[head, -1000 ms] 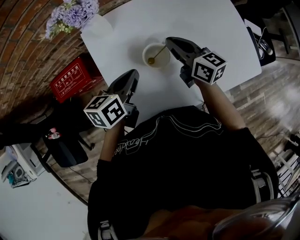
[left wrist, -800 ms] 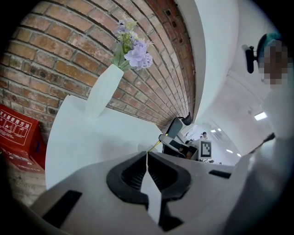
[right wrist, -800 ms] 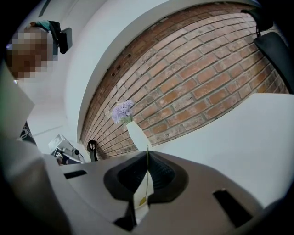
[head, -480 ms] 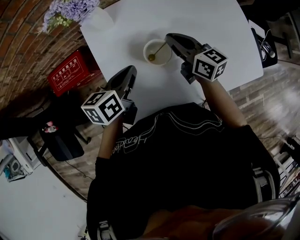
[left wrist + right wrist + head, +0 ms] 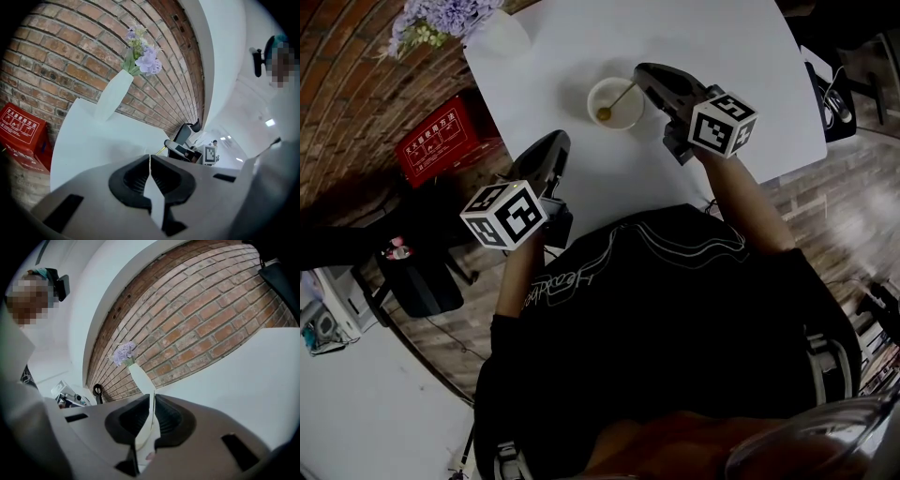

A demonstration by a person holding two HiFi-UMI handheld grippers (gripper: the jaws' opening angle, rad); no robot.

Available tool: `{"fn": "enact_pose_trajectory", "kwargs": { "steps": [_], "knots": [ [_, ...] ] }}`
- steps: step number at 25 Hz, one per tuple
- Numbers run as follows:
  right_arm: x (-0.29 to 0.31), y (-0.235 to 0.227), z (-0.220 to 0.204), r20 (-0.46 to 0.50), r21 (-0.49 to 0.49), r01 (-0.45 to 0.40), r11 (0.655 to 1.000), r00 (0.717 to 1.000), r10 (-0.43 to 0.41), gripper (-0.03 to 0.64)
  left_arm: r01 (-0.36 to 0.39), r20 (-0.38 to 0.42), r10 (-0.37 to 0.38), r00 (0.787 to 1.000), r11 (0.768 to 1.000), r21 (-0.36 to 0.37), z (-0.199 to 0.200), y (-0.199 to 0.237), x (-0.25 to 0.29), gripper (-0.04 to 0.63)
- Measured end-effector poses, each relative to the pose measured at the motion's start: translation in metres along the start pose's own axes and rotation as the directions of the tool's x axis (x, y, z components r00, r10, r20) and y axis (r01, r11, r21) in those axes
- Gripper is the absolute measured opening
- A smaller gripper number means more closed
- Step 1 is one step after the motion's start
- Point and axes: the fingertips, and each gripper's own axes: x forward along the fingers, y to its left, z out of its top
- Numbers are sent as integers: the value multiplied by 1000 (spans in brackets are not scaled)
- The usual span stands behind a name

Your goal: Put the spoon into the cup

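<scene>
A white cup [image 5: 614,103] stands on the white table [image 5: 722,37]. In it rests the gold spoon [image 5: 609,108], bowl down, its handle slanting up and right to my right gripper [image 5: 639,75]. That gripper is shut on the handle's end, just right of the cup's rim. The left gripper view shows the handle [image 5: 161,150] running up to the right gripper [image 5: 174,147]; the cup is hidden behind my own jaws there. My left gripper [image 5: 555,148] is shut and empty, near the table's left front edge, well apart from the cup.
A white vase [image 5: 502,37] with purple flowers [image 5: 441,19] stands at the table's far left corner against a brick wall. A red box [image 5: 436,145] sits on the floor left of the table. A dark chair [image 5: 834,89] is at the right.
</scene>
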Motion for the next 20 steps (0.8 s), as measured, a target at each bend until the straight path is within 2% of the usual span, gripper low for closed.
{"fn": "enact_pose_trajectory", "kwargs": {
  "steps": [2, 5, 10, 15, 18, 20],
  "knots": [
    [-1, 0, 1, 2, 7, -4, 1000, 1000, 4, 6, 0, 6, 0, 1000, 1000, -4, 0, -1, 0, 11],
    [-4, -2, 3, 5, 21, 0, 1000, 1000, 0, 87, 7, 11, -7, 1000, 1000, -3, 0, -5, 0, 11],
    [-24, -5, 18, 64, 51, 46, 998, 997, -49, 107, 27, 17, -28, 999, 999, 24, 0, -21, -8, 11],
    [-52, 12, 43, 142, 24, 97, 995, 985, -99, 99, 62, 23, -64, 998, 996, 69, 4, -36, -22, 11],
    [-71, 35, 48, 162, 6, 128, 992, 978, -128, 72, 84, 35, -88, 996, 992, 99, 9, -49, -36, 11],
    [-82, 51, 49, 170, -12, 136, 991, 977, -132, 26, 99, 47, -105, 993, 987, 126, 13, -59, -45, 11]
  ]
}}
